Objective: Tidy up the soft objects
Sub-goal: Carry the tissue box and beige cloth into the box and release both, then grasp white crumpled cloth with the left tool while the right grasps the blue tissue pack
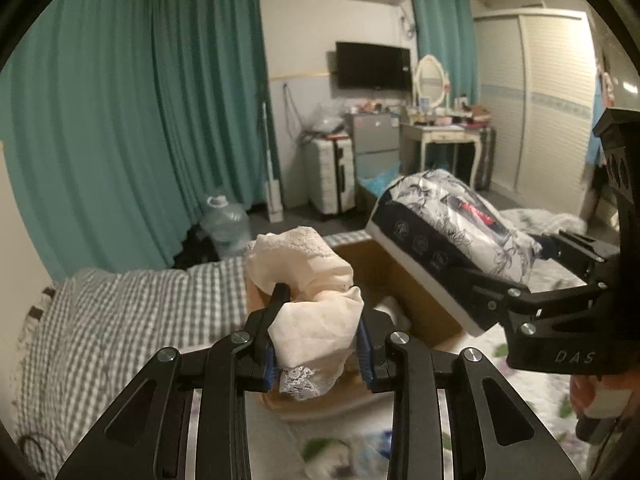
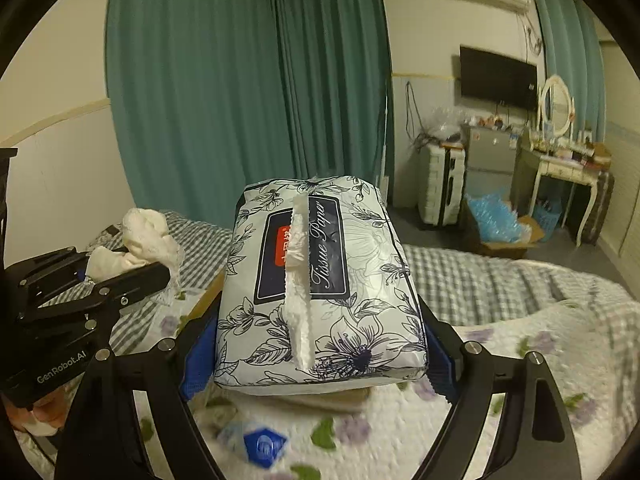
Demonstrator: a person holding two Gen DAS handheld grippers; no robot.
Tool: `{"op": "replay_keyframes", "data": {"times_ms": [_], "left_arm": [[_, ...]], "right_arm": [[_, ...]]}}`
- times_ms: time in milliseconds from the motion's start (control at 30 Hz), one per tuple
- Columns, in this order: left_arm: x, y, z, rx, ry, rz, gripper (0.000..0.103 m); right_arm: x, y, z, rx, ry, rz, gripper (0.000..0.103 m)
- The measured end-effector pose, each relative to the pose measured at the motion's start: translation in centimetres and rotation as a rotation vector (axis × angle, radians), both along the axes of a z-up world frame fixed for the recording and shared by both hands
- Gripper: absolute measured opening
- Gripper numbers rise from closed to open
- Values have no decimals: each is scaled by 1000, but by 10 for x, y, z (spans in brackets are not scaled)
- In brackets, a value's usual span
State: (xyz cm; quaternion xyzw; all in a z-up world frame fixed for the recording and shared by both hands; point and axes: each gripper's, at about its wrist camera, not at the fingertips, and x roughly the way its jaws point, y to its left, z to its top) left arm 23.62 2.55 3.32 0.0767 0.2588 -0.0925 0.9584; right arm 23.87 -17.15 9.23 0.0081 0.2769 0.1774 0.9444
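Note:
My left gripper (image 1: 318,340) is shut on a cream lace-trimmed cloth (image 1: 308,276) and holds it above an open cardboard box (image 1: 404,292) on the bed. My right gripper (image 2: 320,344) is shut on a soft floral tissue paper pack (image 2: 320,280), held above the bed. In the left wrist view the tissue pack (image 1: 452,224) hangs over the box's right side in the right gripper (image 1: 520,276). In the right wrist view the left gripper (image 2: 132,276) with the cloth (image 2: 144,240) sits at the left.
The bed has a grey checked quilt (image 1: 128,320) and a white floral blanket (image 2: 500,380). A small blue-and-white packet (image 2: 260,442) lies on the blanket. Beyond the bed stand a water jug (image 1: 224,220), a suitcase (image 1: 330,176) and a dressing table (image 1: 440,132).

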Motion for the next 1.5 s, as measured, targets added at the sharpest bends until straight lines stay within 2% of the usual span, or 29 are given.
{"op": "replay_keyframes", "data": {"times_ms": [133, 267, 300, 367, 400, 433, 567, 700, 900, 1067, 1167, 1267, 1333, 1500], "left_arm": [[36, -2, -40, 73, 40, 2, 33], [56, -8, -71, 117, 63, -42, 34], [57, -9, -77, 133, 62, -49, 34], [65, -9, -86, 139, 72, -58, 49], [66, -9, -88, 130, 83, -62, 72], [65, -10, -86, 122, 86, -59, 85], [54, -9, -72, 119, 41, -42, 86], [30, -3, -44, 84, 18, -43, 86], [-35, 6, 11, 28, -49, -61, 86], [-91, 15, 36, -1, -63, -90, 86], [-117, 22, 31, 12, -47, -79, 86], [-134, 33, 12, 13, -13, -66, 86], [-139, 42, -6, 5, 24, -58, 86], [-136, 52, -64, 0, 122, -27, 86]], "right_arm": [[48, 16, -35, 41, 78, 3, 86], [75, 23, -64, 39, 104, -6, 86], [78, 22, -68, 46, 104, -5, 89], [84, 14, -75, 62, 95, -6, 95], [83, 13, -75, 67, 74, -14, 96], [82, 12, -75, 66, 58, -21, 96], [70, 3, -63, 59, -1, -47, 99], [42, -3, -39, 46, -38, -67, 100], [-18, -12, 13, -4, -98, -108, 101], [-78, -10, 48, -30, -132, -120, 102], [-109, -3, 55, -54, -108, -111, 102], [-138, 8, 44, -62, -90, -82, 102], [-149, 16, 28, -51, -62, -59, 102], [-154, 34, -37, -37, 49, -35, 102]]}}
